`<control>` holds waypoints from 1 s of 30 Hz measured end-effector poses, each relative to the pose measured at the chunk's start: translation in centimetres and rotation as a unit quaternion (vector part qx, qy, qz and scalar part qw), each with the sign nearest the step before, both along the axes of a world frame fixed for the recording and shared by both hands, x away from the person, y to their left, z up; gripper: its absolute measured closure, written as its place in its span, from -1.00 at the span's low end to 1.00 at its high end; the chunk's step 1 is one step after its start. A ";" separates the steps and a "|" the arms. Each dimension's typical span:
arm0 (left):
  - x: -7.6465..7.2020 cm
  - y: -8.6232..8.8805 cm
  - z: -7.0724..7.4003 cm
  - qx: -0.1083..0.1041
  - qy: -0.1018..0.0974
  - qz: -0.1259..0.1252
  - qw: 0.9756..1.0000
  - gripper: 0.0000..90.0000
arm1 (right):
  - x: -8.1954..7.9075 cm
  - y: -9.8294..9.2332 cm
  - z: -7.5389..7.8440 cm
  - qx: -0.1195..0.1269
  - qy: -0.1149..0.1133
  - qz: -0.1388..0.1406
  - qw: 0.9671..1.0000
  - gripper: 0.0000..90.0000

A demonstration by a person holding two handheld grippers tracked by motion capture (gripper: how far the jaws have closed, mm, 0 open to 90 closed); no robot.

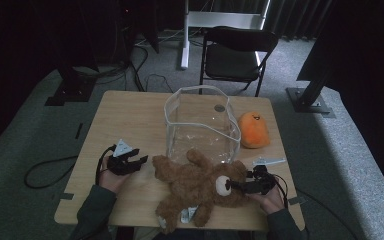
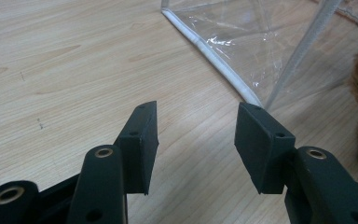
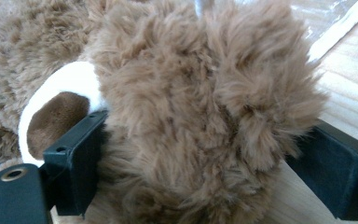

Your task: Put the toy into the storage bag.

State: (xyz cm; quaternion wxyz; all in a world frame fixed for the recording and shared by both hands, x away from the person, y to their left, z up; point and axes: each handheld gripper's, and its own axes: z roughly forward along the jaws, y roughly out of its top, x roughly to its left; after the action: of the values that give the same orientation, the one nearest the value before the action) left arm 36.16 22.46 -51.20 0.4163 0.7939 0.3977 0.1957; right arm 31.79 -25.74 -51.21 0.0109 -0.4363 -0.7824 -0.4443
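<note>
So, brown teddy bear (image 1: 200, 187) lies sprawled on the near half of the bench (image 1: 130, 115), head to the right, just in front of the clear plastic bag (image 1: 200, 122). My right tool (image 1: 245, 186) has its jaws either side of the bear's head (image 3: 191, 107), fur bulging between them; looks clamped on it, pads sunk into the pile. My left tool (image 2: 196, 140) sits on the near left with jaws apart, nothing between them, bare wood under it, bag corner just beyond. I judge the bear light, soft, squashy; fur will compress and slip, limbs will flop and drag. Better hold is deep on the head or the torso, not loose fur. Left tool could take a paw or leg. An orange plush (image 1: 253, 130) sits right of the bag.
</note>
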 end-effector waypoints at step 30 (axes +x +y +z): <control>0.1 0.0 -0.1 0.003 0.001 0.005 1.000 0.11 | -3.2 1.6 4.5 -0.015 -0.103 0.058 0.993 0.45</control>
State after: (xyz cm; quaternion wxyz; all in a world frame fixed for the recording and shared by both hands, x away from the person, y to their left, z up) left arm 36.27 22.47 -51.28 0.4125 0.7935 0.4012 0.1980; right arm 28.60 -24.13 -46.69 -0.0505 -0.3424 -0.8098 -0.4738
